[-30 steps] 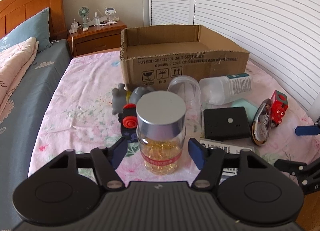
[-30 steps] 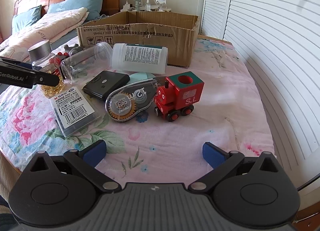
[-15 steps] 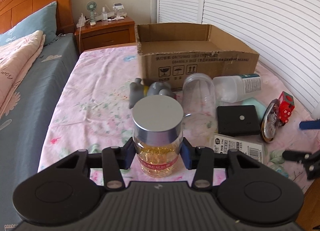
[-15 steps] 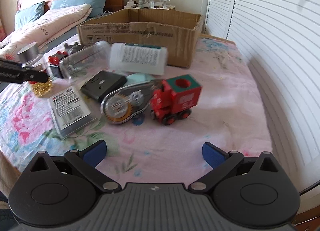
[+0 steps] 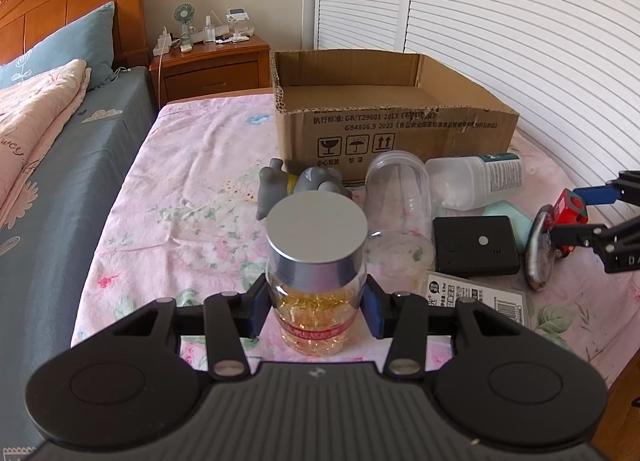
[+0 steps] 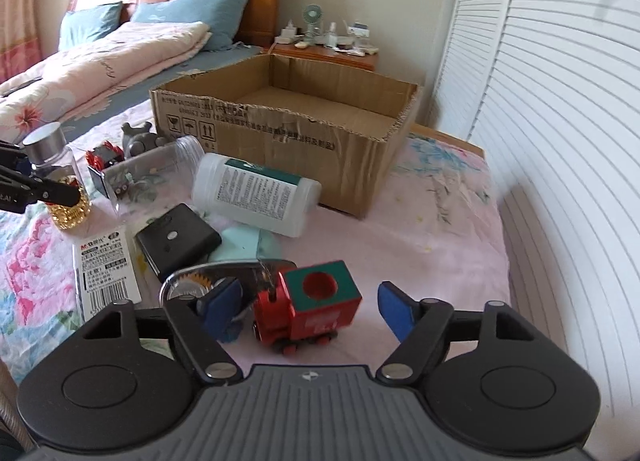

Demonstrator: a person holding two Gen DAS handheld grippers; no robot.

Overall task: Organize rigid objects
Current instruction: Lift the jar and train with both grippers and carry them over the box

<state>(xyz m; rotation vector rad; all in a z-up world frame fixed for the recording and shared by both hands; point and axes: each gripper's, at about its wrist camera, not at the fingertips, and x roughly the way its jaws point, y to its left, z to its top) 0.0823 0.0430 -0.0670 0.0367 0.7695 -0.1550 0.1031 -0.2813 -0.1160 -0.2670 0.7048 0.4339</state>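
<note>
Brown and bare inside, the corrugated cardboard box is still waiting on the pink floral bedspread: nothing is packed yet, as far as I am seeing. My left tongs are clamping the clear glass jar of golden capsules with the silver lid, standing well short of the box. My right tongs have just been closing around the red and green wooden toy train, pads not yet touching it. The white plastic bottle, black flat case and tape dispenser are lying loose, all left to move.
</note>
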